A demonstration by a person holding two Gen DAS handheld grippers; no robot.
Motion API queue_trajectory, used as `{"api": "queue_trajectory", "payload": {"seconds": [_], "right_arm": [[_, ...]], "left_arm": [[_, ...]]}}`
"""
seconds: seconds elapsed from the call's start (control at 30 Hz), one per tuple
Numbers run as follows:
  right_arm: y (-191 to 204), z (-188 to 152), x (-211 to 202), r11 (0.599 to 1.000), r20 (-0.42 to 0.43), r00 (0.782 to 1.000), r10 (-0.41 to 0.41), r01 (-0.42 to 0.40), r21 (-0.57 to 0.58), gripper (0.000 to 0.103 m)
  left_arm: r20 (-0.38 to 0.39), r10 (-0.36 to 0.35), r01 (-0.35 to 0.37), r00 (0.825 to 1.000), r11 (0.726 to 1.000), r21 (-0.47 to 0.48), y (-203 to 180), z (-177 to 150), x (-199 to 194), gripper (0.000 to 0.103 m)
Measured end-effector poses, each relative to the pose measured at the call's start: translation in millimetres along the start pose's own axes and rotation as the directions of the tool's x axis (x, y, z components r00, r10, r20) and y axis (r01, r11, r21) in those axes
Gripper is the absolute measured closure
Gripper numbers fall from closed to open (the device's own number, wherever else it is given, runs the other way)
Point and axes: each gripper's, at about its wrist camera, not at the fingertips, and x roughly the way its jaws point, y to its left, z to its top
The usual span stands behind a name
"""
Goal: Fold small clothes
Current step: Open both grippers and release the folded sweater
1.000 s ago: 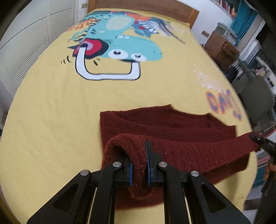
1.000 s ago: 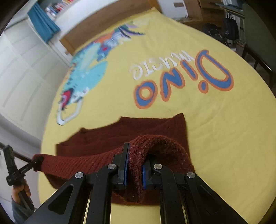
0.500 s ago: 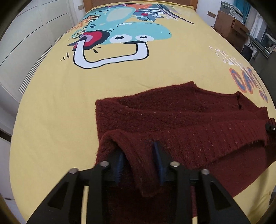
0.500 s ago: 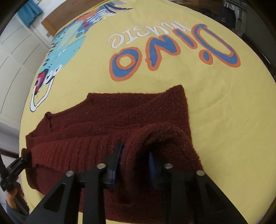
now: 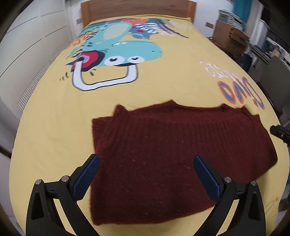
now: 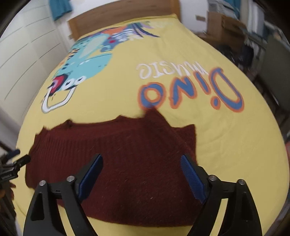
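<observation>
A dark red knitted sweater (image 5: 172,150) lies folded flat on the yellow bedspread (image 5: 45,127); it also shows in the right wrist view (image 6: 126,156). My left gripper (image 5: 146,174) is open, its blue pads spread wide above the sweater's left near part, holding nothing. My right gripper (image 6: 143,172) is open too, above the sweater's right near part, empty. The right gripper's tip shows at the left wrist view's right edge (image 5: 279,132); the left gripper's tip shows at the right wrist view's left edge (image 6: 16,163).
The bedspread carries a teal dinosaur print (image 5: 116,54) and blue "Dino" lettering (image 6: 190,90). A wooden headboard (image 5: 137,9) is at the far end. White wardrobe doors (image 5: 27,45) stand left; cardboard boxes (image 5: 228,36) and a chair (image 5: 275,81) stand right.
Both grippers have opened and let go of the sweater's folded edge, which now lies flat. Both have pulled back and risen slightly.
</observation>
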Motion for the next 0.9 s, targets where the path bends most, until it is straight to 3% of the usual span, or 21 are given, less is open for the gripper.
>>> {"api": "queue_trajectory", "payload": {"seconds": [0.03,0.1,0.23,0.33,0.67,0.9], "right_arm": [[7.6,-5.2,0.1,1.000,0.005,1.000,0.004,-0.004,-0.024,0.000],[23.7,-18.8,4.0,0.998,0.012,1.000,0.013,-0.012,-0.060,0.000],[56.5,-53.9,27.6,0.989,-0.010,1.000,0.019,-0.020,-0.144,0.000],[65.6,-74.6,48.9,0.985,-0.055,0.998,0.003,-0.012,-0.174,0.000],[10.3,-84.7,56.5,0.996,-0.059,0.997,-0.048,0.044,-0.081,0.001],[-11.3,-87.7,62.5,0.998,-0.078,0.996,-0.038,0.035,-0.045,0.001]], "left_arm": [[0.017,0.005,-0.005,1.000,1.000,0.018,-6.3,-4.1,0.8,0.001],[0.037,0.014,-0.016,0.999,0.999,0.040,-15.4,-11.9,5.4,0.001],[-0.015,-0.026,0.027,1.000,0.998,0.052,-30.0,-30.2,28.2,0.001],[-0.048,-0.014,0.017,0.999,0.998,0.066,-31.9,-42.0,45.8,0.001],[-0.069,0.027,-0.028,0.997,1.000,-0.004,16.7,-55.2,60.7,0.001],[-0.056,0.007,-0.010,0.998,0.999,-0.044,20.9,-60.8,67.2,0.001]]}}
